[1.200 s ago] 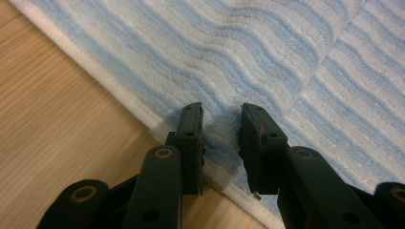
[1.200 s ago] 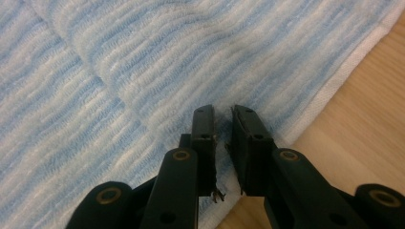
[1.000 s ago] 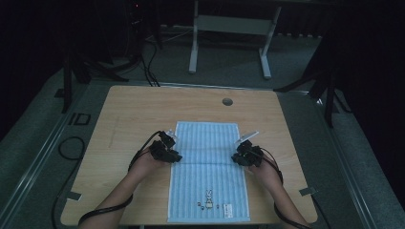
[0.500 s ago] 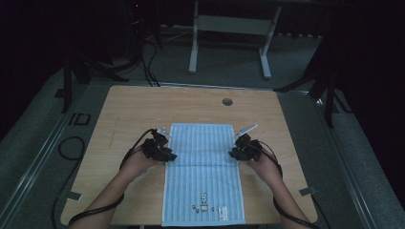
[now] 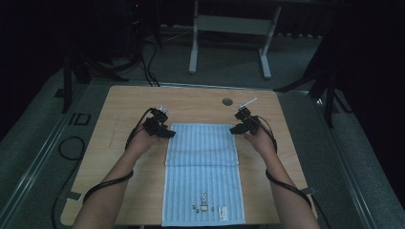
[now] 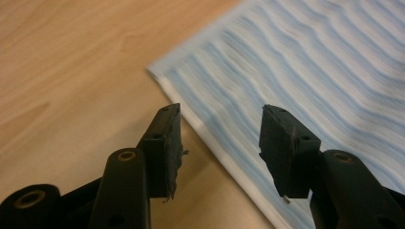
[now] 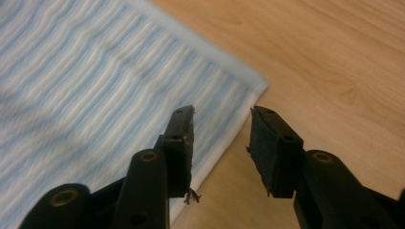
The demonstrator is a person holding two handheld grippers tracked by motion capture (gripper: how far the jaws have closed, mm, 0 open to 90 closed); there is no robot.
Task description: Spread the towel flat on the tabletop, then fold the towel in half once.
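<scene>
Blue striped towel [image 5: 203,171] — flat, unfolded lengthwise on table — bunny print near edge.

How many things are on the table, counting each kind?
Blue striped towel: 1
Grippers: 2, the left gripper and the right gripper, both open at the towel's far corners
Round grey cap in the wooden table: 1
Total: 4

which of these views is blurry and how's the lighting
High view: dim, the surroundings nearly black, the wooden table and blue striped towel readable but soft. Left gripper view: bright, the towel's stripes smeared by motion blur, jaws sharp. Right gripper view: the same, stripes on the towel streaked, wood grain clearer.
</scene>
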